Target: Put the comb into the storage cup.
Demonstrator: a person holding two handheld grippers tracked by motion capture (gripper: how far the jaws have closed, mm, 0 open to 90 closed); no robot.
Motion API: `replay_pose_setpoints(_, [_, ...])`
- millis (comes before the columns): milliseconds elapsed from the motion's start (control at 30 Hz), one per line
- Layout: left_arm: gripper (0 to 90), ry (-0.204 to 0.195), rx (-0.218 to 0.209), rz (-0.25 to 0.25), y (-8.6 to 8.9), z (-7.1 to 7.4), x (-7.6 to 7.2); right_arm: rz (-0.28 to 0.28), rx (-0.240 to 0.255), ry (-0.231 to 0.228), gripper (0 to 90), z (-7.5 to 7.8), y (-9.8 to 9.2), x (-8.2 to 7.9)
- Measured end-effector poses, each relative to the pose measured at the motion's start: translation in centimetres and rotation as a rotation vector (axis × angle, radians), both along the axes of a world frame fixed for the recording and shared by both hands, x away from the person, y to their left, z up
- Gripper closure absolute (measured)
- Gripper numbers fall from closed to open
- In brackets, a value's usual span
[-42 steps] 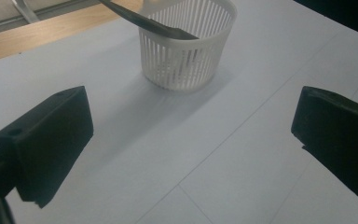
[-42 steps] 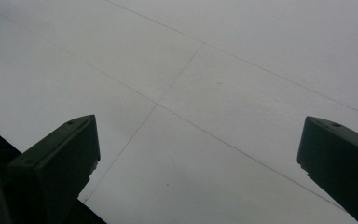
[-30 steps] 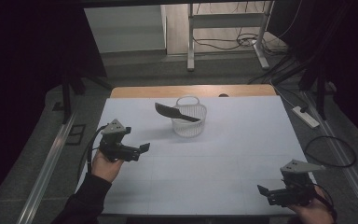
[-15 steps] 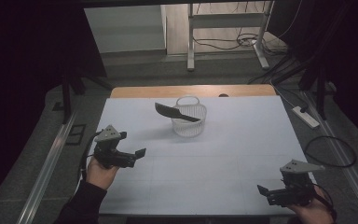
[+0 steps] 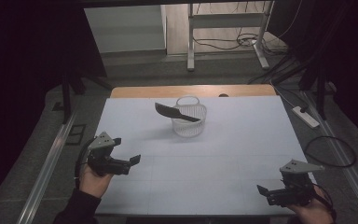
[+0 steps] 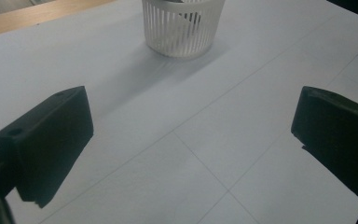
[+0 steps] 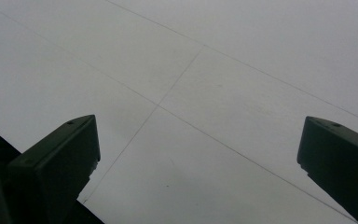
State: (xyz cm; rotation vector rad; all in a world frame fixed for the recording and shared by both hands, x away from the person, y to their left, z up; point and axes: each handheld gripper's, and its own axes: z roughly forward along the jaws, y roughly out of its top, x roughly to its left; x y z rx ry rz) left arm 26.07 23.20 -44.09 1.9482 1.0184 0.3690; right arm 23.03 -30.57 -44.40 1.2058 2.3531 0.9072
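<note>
Knife (image 5: 176,112) lay across the slatted basket (image 5: 189,122), far ahead of both grippers' open, empty fingers; placing looked done

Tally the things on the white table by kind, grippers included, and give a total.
White slatted basket: 1
Black spatula lying across the basket's rim: 1
Handheld grippers: 2, the left gripper and the right gripper, both open
Total: 4
</note>
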Motion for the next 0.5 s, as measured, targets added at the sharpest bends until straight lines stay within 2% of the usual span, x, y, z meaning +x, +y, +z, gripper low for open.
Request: replay_pose_setpoints(500, [0.0, -0.001, -0.015, 0.037, 1.5, -0.1, -2.2, 0.001, 0.003, 0.002, 0.0, 0.0, 0.0, 0.0])
